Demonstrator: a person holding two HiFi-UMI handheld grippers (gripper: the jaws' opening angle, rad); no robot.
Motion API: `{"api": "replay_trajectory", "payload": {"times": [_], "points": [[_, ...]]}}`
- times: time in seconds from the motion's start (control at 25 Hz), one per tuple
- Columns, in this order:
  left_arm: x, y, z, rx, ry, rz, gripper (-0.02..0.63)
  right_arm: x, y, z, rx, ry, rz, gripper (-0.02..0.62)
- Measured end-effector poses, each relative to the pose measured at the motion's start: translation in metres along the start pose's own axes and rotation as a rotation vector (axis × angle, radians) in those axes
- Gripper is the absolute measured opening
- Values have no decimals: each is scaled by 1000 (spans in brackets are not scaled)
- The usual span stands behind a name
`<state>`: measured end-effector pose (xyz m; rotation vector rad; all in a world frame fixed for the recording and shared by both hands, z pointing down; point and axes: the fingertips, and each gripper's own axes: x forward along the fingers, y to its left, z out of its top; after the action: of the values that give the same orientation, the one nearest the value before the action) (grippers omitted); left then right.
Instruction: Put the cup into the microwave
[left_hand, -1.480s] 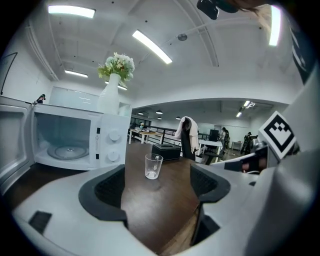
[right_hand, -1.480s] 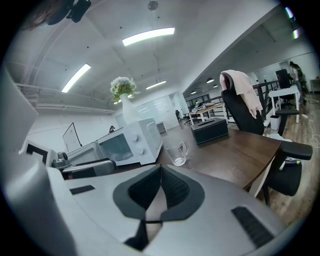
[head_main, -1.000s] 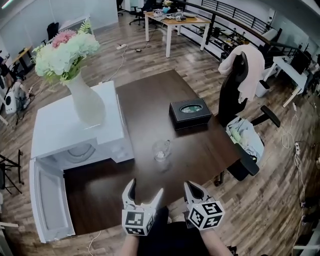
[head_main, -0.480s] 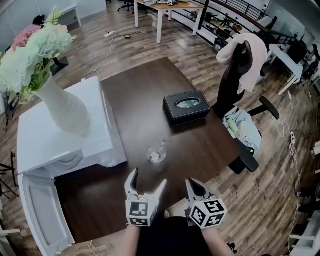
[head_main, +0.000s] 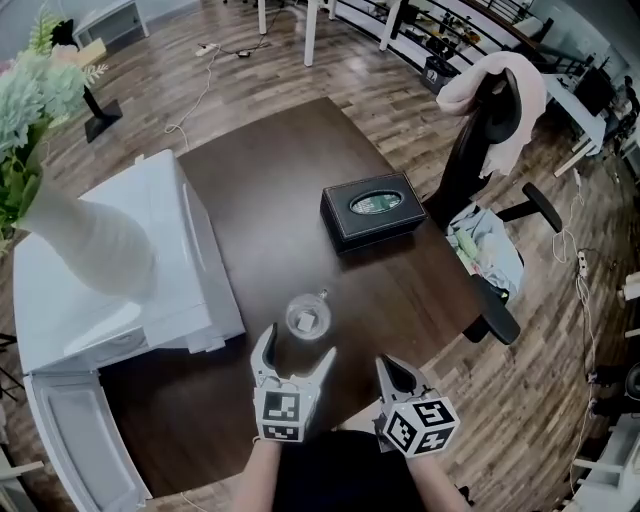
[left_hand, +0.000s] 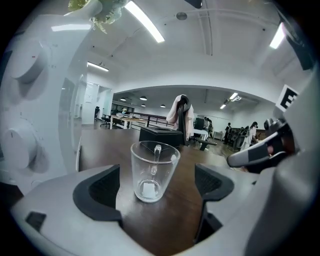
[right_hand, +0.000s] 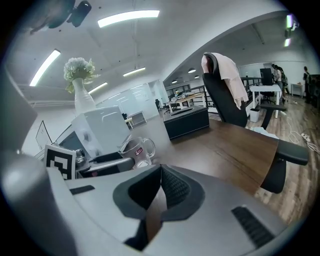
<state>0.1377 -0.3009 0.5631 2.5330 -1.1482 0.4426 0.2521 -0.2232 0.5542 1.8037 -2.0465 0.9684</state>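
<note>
A clear glass cup (head_main: 307, 317) with a handle stands upright on the dark brown table (head_main: 270, 200). My left gripper (head_main: 295, 352) is open, and its jaws have just been opening a little wider. The cup (left_hand: 152, 170) stands in line with the gap, just ahead of the left gripper (left_hand: 157, 187) tips, and nothing presses on it. My right gripper (head_main: 395, 378) is shut and empty, to the right of the cup and nearer me. In the right gripper view the cup (right_hand: 137, 150) shows to the left of the shut right gripper (right_hand: 160, 172). The white microwave (head_main: 100, 290) stands at the left.
The microwave door (head_main: 70, 440) hangs open at the lower left. A white vase (head_main: 85, 235) of flowers stands on the microwave. A black tissue box (head_main: 372, 210) lies beyond the cup. A black office chair (head_main: 490, 150) with a cloth over it stands at the table's right edge.
Both grippers have moved forward and down toward the cup. The left gripper's tips now sit just short of it. The cup has not moved on the table.
</note>
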Motion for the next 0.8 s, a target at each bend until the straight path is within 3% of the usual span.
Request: {"api": "replay_trajectory", "payload": {"times": [0.48,0.8], "points": [[38,6,3,63,-17,-2,459,18,-17,-11,13,57,-34,-8],[53,11,14,98,-86,18,459,21,-27,-22,21,93,-65,-8]]}}
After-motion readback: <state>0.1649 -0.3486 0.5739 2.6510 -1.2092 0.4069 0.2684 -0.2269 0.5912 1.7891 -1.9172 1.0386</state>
